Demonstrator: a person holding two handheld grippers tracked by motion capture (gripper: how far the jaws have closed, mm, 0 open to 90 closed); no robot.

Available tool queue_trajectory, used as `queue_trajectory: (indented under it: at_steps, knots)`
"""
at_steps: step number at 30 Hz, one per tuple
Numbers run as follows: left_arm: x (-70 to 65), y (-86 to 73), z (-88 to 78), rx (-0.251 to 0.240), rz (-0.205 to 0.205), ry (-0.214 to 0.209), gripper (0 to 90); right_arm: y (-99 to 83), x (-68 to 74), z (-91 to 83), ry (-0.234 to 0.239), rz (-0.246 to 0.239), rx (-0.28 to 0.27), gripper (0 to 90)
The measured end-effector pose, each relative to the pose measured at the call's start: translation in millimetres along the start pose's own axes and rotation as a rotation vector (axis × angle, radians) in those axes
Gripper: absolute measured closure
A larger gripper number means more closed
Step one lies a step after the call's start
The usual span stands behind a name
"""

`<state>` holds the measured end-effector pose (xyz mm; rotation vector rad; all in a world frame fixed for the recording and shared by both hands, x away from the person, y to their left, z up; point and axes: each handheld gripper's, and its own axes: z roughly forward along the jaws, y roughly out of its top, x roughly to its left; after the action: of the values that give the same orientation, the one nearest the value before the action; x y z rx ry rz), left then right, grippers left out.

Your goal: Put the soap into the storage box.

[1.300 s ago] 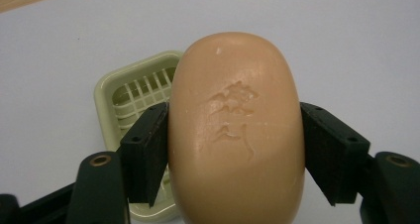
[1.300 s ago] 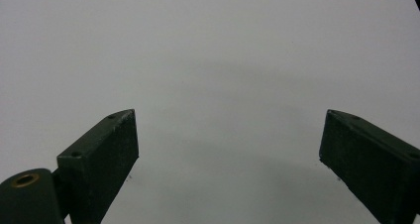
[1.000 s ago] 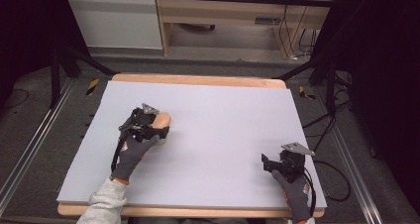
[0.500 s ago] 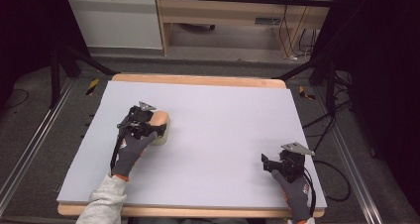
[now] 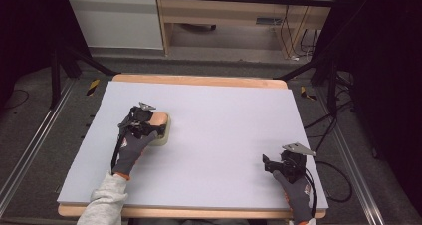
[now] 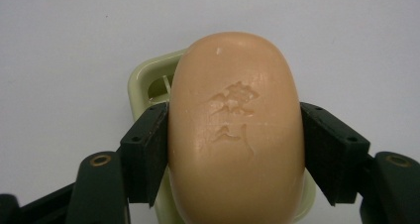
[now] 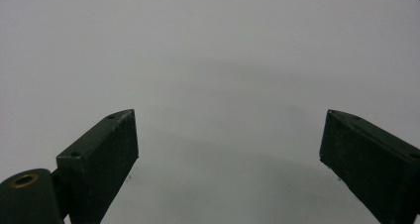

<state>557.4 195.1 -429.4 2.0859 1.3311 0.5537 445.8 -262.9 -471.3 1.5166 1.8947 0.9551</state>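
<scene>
Left claw across soap bar, long axis pointing away.

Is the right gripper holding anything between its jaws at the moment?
No, the right gripper has its jaws spread wide apart with nothing but the bare grey table between them.
</scene>
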Motion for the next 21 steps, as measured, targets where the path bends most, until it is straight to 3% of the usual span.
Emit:
queue_trajectory:
  at_steps: [21]
  knots:
    - [4.3,-3.7,11.7,0.023,-0.019,0.015,31.6,-0.1,-0.1,0.3,-0.002,-0.004,-0.001,8.4]
